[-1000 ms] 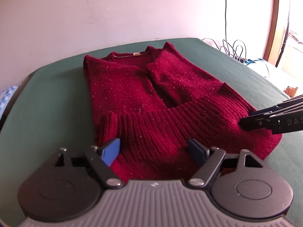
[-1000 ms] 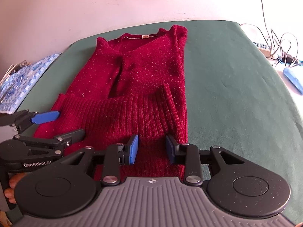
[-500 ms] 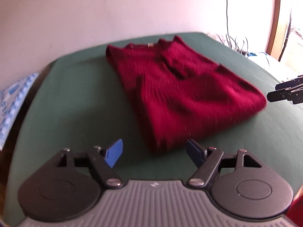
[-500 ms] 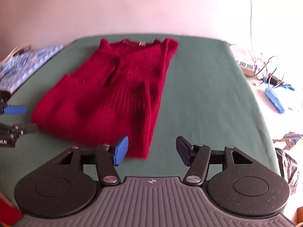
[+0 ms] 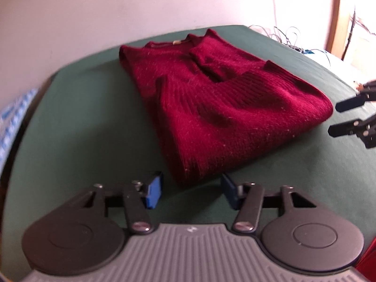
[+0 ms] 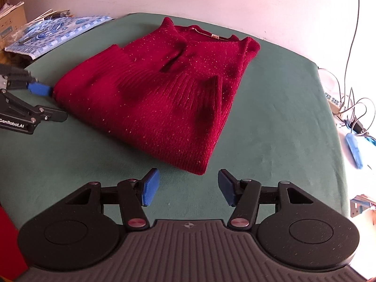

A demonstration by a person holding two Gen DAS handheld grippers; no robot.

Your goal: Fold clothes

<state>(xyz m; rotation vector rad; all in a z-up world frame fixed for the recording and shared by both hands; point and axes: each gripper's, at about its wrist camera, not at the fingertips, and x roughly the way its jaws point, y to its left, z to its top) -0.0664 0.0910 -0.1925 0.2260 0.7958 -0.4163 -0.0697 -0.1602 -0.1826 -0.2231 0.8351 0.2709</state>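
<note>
Green table (image 6: 270, 117), one folded red sweater (image 6: 164, 94), two empty grippers

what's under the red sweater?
The red sweater lies folded on the green table cover, which shows all around it. Whatever sits directly beneath, and the folded-under layers, is covered and cannot be seen.

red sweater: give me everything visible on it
The red sweater is a dark red knit flecked with pale specks, ribbed at the hem band. It lies flat on the green table cover, partly folded: sleeves tucked inward, lower part turned up over the body, neckline with a small label toward the wall. Only the cover touches it; neither hand-held gripper holds it.
</note>
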